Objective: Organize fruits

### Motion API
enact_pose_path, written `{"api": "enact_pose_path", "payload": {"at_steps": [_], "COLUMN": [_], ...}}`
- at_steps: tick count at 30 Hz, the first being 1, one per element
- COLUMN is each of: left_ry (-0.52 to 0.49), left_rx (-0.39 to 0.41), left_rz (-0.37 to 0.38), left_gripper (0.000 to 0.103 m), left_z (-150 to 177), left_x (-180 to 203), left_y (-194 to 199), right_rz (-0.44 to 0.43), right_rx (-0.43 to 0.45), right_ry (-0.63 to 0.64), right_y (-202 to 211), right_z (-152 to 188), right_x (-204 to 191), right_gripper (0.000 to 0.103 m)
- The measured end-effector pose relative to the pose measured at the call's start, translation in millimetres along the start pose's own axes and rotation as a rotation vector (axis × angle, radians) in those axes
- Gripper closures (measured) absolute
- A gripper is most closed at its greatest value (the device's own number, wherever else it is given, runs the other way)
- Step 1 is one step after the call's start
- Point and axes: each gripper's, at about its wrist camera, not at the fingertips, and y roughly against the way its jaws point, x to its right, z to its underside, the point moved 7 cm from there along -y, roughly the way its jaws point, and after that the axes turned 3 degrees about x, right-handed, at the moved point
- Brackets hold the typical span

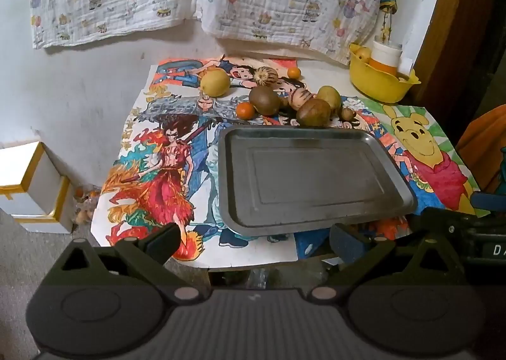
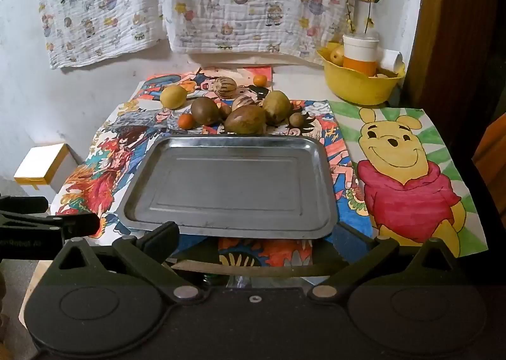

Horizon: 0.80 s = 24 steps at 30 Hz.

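Left gripper point(image 1: 253, 241) and right gripper point(image 2: 256, 241): fingers spread wide, nothing between them; both hang at the near table edge. The fruits point(image 2: 245, 119) lie clustered beyond the far rim of the bare metal tray point(image 2: 325, 198), well apart from all fingers.

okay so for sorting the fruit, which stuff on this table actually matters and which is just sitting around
For the job:
- metal tray, nothing on it yet
- loose fruit behind it: yellow fruit, big brown fruit, small orange
- left gripper and right gripper, both open

Lying about:
- yellow bowl with a cup
- drawings covering the table
- hanging cloth
- white box
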Motion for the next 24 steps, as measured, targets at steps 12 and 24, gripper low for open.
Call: {"api": "enact_pose_path", "payload": {"at_steps": [12, 24], "left_ry": [0.001, -0.002], "left_rx": [-0.013, -0.024], "left_rz": [-0.005, -0.032], "left_gripper": [0.001, 0.001], "left_z": [2.3, 1.1], "left_x": [-0.4, 5.1], "left_y": [0.5, 0.1], "right_rz": [-0.003, -0.013], "right_rx": [0.003, 0.004], "right_ry": [-0.002, -0.011], "right_y": [-0.5, -2.7], "right_z": [-0.2, 0.4], "right_x": [1.5, 5.0], "right_gripper": [0.000, 0.000]}}
